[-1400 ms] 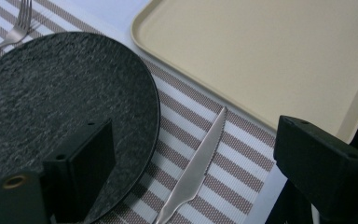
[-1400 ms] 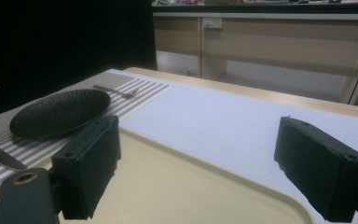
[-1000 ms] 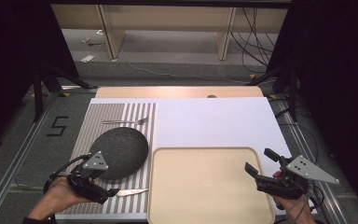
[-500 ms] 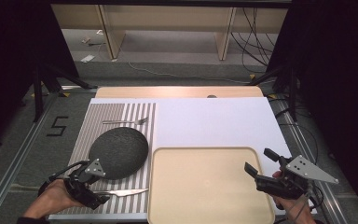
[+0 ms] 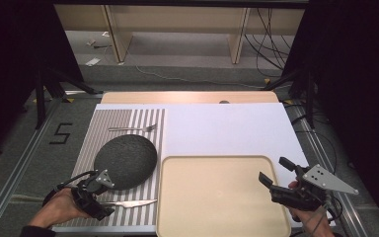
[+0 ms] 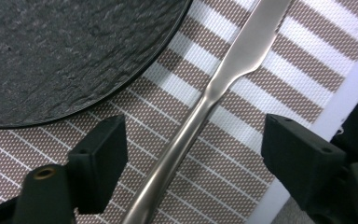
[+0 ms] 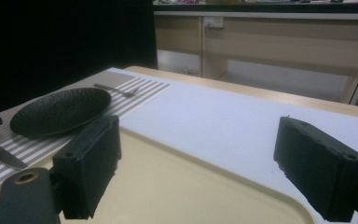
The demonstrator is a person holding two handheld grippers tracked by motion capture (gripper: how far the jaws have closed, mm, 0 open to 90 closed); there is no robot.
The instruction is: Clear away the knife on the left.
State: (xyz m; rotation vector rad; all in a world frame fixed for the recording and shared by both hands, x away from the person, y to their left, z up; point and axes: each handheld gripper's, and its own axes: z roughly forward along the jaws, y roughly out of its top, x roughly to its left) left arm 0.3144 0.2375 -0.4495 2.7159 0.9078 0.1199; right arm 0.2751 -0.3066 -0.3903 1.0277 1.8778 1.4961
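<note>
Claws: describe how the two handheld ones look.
Both the left claw and the right claw are black, each with two blocky, rectangular black jaws. A grey three-cornered plate dotted with small holes tops each, and a thin black cable loops off each body.

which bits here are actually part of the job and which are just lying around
In use:
- knife, lying between the open jaws
- left hand-held gripper, jaws just closing in, not yet touching

Lying about:
- dark plate
- fork
- beige tray
- striped mat
- right hand-held gripper, open

In the left gripper view the knife [image 6: 200, 107] and dark plate [image 6: 65, 51] run past the frame's edges
</note>
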